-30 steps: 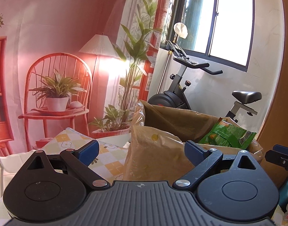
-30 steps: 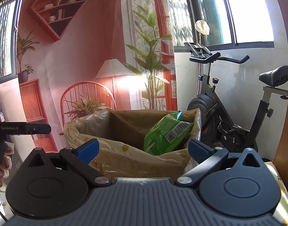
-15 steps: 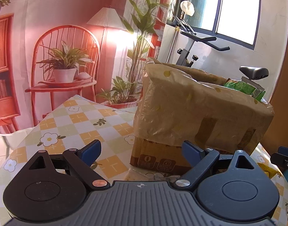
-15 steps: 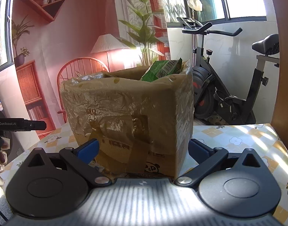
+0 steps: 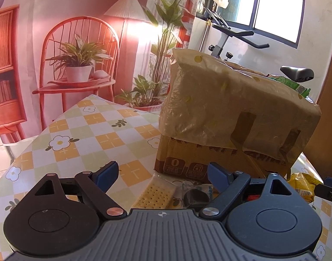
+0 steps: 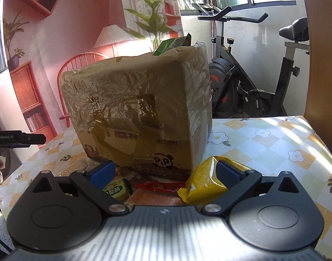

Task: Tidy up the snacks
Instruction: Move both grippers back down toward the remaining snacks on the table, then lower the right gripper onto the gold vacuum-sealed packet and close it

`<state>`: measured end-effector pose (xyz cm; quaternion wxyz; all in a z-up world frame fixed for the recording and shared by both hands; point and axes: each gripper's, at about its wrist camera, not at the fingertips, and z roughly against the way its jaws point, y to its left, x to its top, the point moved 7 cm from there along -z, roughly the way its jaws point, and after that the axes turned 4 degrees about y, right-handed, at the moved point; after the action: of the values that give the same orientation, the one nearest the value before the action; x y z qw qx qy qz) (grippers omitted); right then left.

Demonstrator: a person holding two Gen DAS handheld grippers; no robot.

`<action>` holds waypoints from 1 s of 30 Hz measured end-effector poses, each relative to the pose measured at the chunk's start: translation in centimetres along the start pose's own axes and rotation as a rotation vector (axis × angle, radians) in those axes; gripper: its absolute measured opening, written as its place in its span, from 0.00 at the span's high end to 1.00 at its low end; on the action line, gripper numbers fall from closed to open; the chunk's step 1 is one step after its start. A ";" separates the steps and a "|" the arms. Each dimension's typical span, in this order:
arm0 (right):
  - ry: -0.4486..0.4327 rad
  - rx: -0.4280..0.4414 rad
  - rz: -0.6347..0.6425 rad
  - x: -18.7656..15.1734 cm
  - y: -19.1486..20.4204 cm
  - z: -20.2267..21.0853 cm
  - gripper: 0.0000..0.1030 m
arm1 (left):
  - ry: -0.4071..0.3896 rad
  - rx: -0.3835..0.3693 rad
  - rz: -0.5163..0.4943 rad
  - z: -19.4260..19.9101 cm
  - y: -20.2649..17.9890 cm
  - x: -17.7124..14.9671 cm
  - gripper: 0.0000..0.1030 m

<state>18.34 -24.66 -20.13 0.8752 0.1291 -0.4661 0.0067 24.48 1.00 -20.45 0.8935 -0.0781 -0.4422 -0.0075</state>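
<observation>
Checked tablecloth (image 5: 105,139) | cardboard box (image 6: 139,113) standing centre, green packet (image 6: 172,43) inside | left gripper (image 5: 161,174) spread wide, nothing gripped, above cracker pack (image 5: 157,193) | right gripper (image 6: 164,170) spread, unloaded, yellow packet (image 6: 205,180) beside right finger.

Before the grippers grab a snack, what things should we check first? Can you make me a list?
1. Left gripper open, nothing held: ok.
2. Right gripper open, nothing held: ok.
3. Snacks in front of the box: yellow packet, green packet, cracker pack: ok.
4. Box has room left: cannot tell; a green bag sticks out.
5. Grippers apart from each other: ok.
</observation>
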 end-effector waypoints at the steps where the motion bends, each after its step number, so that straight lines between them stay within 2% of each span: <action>1: 0.001 0.001 -0.004 -0.1 0.0 0.0 0.02 | 0.002 -0.002 -0.003 0.0 -0.2 0.0 0.13; 9: 0.013 -0.015 0.015 -0.4 0.2 0.5 0.06 | 0.008 -0.017 -0.025 0.6 -0.8 -0.2 0.14; 14: 0.083 -0.016 0.015 -1.7 -0.2 0.0 0.15 | 0.027 -0.023 -0.036 0.5 -0.9 -1.0 0.15; 17: 0.130 -0.010 0.057 -2.6 0.4 -0.3 0.19 | 0.059 -0.030 -0.033 0.0 -0.9 -1.6 0.18; 23: 0.196 0.055 0.167 -4.3 2.8 -0.3 0.23 | 0.090 -0.055 -0.035 -0.2 -1.4 -2.7 0.19; 30: 0.238 0.077 0.160 -5.6 4.1 0.4 0.25 | 0.126 -0.073 -0.035 0.1 -1.5 -4.7 0.21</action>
<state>14.33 -20.22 -23.65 0.9154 0.1234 -0.3670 0.1097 21.48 -0.71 -23.91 0.9159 -0.1024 -0.3856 -0.0445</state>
